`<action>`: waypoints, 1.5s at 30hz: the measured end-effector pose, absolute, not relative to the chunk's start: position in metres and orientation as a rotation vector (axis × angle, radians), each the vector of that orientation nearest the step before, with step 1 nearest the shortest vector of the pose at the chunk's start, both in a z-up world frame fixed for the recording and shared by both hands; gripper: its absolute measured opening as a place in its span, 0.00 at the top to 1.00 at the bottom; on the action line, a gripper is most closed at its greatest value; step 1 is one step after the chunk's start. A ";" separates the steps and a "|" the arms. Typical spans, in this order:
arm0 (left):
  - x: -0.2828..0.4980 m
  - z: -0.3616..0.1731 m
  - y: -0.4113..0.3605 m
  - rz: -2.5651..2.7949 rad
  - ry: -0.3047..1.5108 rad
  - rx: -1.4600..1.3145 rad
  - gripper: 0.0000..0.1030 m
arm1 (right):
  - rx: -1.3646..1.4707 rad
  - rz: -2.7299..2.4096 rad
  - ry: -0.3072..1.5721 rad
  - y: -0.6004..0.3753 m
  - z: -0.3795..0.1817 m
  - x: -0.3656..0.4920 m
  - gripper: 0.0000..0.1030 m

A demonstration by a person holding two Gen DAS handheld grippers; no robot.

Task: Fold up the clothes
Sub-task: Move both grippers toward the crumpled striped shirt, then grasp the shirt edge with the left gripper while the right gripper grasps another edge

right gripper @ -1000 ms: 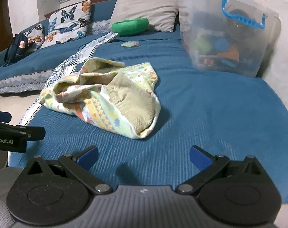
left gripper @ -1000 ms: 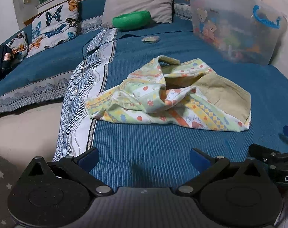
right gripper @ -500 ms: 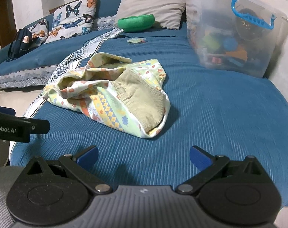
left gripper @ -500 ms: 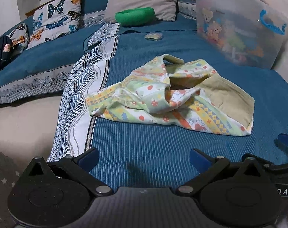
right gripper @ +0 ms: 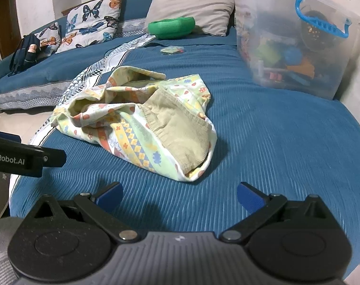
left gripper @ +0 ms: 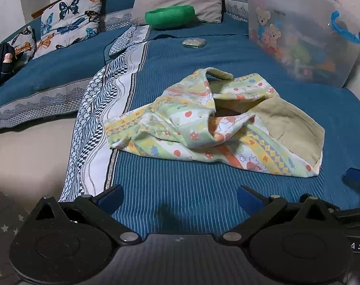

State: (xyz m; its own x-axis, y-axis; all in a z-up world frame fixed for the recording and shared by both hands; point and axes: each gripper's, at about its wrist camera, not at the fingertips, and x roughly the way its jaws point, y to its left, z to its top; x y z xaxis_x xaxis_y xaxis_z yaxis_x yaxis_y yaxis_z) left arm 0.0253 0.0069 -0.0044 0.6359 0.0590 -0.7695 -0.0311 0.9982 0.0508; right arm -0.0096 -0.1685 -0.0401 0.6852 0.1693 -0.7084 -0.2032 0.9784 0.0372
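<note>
Left wrist view: printed child's garment (left gripper: 210, 123), crumpled in a loose heap on the blue bed (left gripper: 180, 190), tan corduroy panel at right. Left gripper (left gripper: 178, 196) fingers spread wide, empty, near of it.

Right wrist view: same garment (right gripper: 142, 121) left of centre. Right gripper (right gripper: 178, 196) fingers apart, empty. Judged light, soft, limp; best pinched at hem corners.

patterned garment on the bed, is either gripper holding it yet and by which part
Nothing is held. The left gripper and right gripper are both open, short of the patterned garment, which lies crumpled on the blue bedspread.
</note>
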 end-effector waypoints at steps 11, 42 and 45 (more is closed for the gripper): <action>0.043 0.002 0.014 0.067 0.872 0.028 0.00 | -0.048 0.210 0.785 -0.168 -0.038 0.011 0.00; 0.130 -0.002 -0.005 -0.026 0.898 0.119 0.70 | -0.109 0.321 0.755 -0.156 -0.030 0.072 0.41; 0.125 -0.003 0.005 -0.026 0.895 0.075 0.85 | -0.123 0.356 0.755 -0.156 -0.030 0.070 0.54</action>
